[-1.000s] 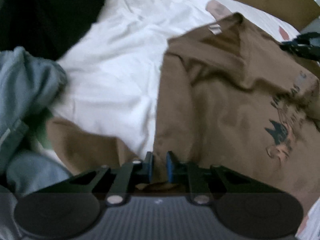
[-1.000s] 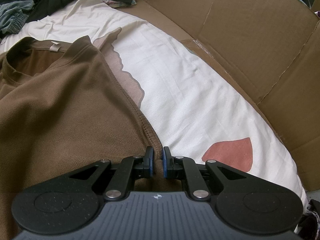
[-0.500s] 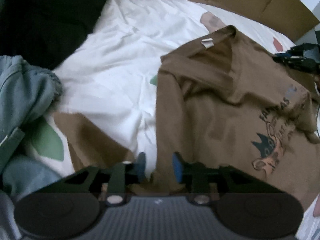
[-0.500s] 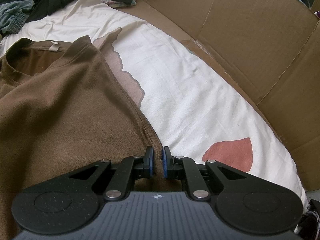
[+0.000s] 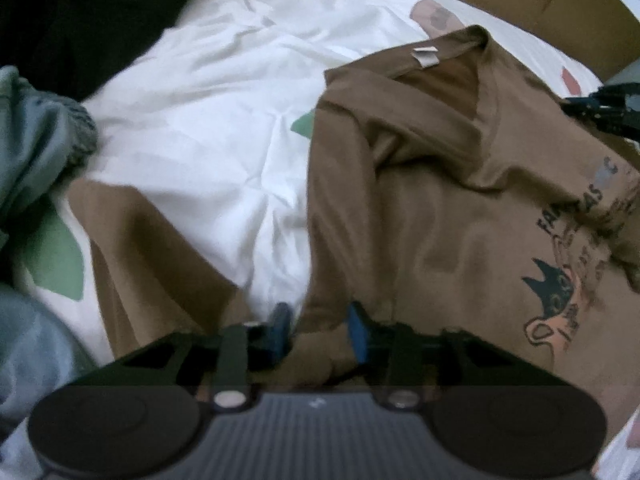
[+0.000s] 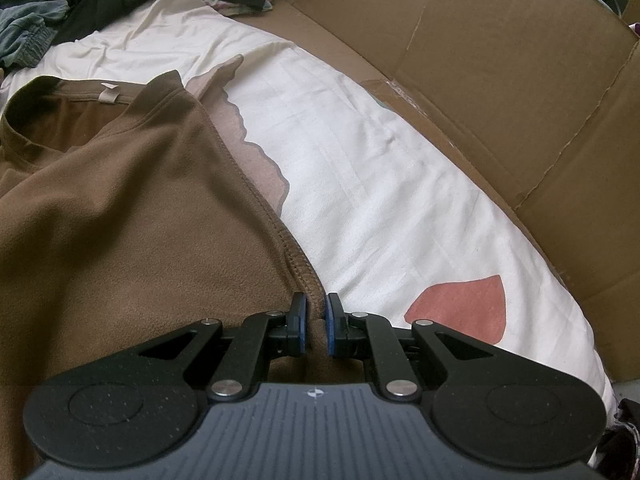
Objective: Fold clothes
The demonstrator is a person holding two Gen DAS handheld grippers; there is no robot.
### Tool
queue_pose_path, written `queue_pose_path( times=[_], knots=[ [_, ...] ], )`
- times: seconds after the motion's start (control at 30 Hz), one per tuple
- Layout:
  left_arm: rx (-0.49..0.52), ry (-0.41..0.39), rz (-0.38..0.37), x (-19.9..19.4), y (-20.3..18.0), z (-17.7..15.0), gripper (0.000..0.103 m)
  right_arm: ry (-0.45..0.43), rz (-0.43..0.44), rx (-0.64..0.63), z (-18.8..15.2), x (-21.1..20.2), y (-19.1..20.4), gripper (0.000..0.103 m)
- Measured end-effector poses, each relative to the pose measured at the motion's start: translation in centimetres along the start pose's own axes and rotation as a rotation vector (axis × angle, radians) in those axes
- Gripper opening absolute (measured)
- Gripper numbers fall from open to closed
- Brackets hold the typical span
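Brown T-shirt [image 5: 432, 216] spread print-up on the white sheet [image 5: 208, 128] beside cardboard [image 6: 500, 80], left gripper [image 5: 318, 330] closing its jaws around a bunched fold at the shirt's edge, right gripper [image 6: 316, 330] pinching the stitched sleeve hem between nearly shut pads.
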State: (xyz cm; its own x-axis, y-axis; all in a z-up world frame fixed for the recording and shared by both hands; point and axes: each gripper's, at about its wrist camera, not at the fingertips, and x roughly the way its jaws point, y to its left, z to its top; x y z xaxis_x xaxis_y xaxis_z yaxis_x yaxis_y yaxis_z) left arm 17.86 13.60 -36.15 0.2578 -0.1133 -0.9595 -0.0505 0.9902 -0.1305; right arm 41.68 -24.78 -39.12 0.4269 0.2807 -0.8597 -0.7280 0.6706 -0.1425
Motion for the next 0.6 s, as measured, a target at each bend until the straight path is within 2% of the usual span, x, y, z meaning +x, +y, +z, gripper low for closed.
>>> queue_pose_path(
  times=[0.03, 0.13, 0.4, 0.6],
  knots=[
    [0.008, 0.0, -0.008, -0.1, 0.0, 0.0, 0.012, -0.002, 0.002, 0.001, 0.0, 0.0, 0.0, 0.007],
    [0.034, -0.025, 0.017, -0.9, 0.1, 0.3, 0.006, -0.01, 0.006, 0.0, -0.1, -0.5, -0.1, 0.005],
    [0.075, -0.148, 0.167, -4.3, 2.2, 3.0, 0.005, -0.044, -0.056, -0.01, 0.0, -2.2, -1.0, 0.003],
    [0.1, -0.2, 0.285, -4.1, 3.3, 5.6, 0.005, -0.05, -0.134, 0.008, 0.1, -2.5, -2.5, 0.003]
  ],
)
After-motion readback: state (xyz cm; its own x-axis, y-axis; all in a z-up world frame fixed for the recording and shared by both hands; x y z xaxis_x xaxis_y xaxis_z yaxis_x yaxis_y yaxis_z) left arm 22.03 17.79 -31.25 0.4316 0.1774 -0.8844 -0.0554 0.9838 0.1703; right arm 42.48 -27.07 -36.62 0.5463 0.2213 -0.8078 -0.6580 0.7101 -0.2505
